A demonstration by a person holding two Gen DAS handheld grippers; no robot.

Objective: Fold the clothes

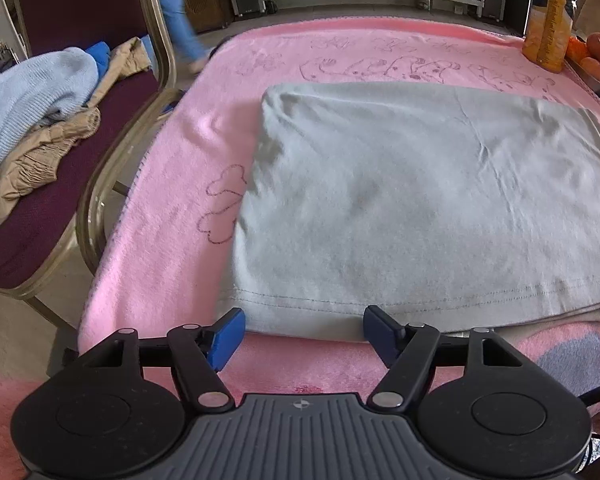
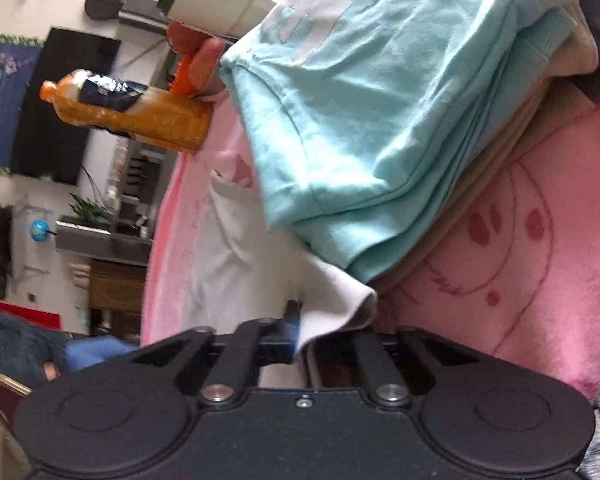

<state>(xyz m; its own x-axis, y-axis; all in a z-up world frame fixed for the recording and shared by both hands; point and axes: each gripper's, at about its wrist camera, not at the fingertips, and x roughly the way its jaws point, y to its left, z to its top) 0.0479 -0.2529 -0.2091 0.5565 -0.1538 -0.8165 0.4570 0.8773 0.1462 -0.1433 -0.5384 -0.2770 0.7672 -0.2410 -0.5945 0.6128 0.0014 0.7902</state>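
The grey garment (image 1: 420, 200) runs off the right edge, its left side blurred.

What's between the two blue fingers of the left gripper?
In the left wrist view, the hem of the grey garment lies between the open left gripper's fingers, on the pink blanket.

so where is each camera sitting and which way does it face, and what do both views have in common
Left wrist: sits on the left gripper, angled down over the grey garment spread on the pink blanket; its own open blue-padded fingers show, with a chair of clothes alongside.
Right wrist: sits on the right gripper, rolled sideways, facing a folded light blue stack; its black linkage shows, jaws shut on a pale fabric corner.
Shared: the pink blanket and the orange drink bottle.
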